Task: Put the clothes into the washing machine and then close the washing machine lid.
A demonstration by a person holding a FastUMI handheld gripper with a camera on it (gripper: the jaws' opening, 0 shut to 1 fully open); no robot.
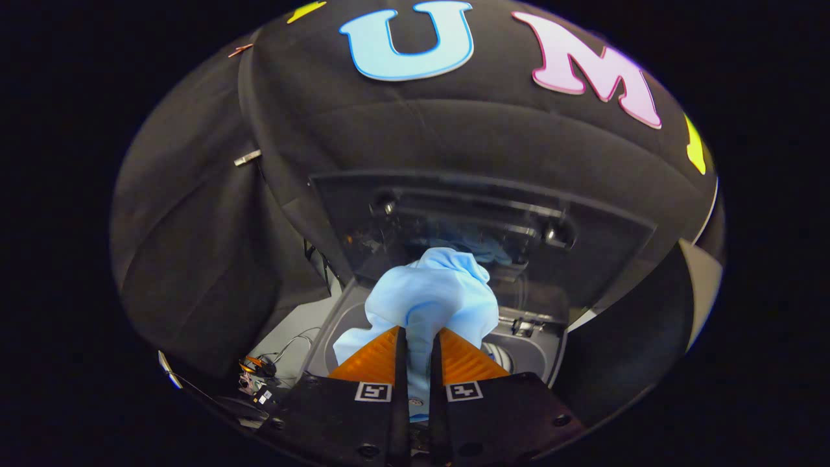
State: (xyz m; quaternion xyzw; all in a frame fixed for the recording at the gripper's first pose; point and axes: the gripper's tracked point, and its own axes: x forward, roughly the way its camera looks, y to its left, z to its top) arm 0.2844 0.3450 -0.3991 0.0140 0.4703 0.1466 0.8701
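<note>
Gripper view | our gripper (pixel 418 347) pinches pale blue clothes (pixel 431 298), fingers nearly closed on the cloth | clothes bunched above the washing machine (pixel 538 353) opening | lid (pixel 493 227) raised beyond

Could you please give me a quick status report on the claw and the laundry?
Claw shut on light blue garment. Garment held above open washing machine. Lid raised behind it. Nothing blocking the opening.
</note>
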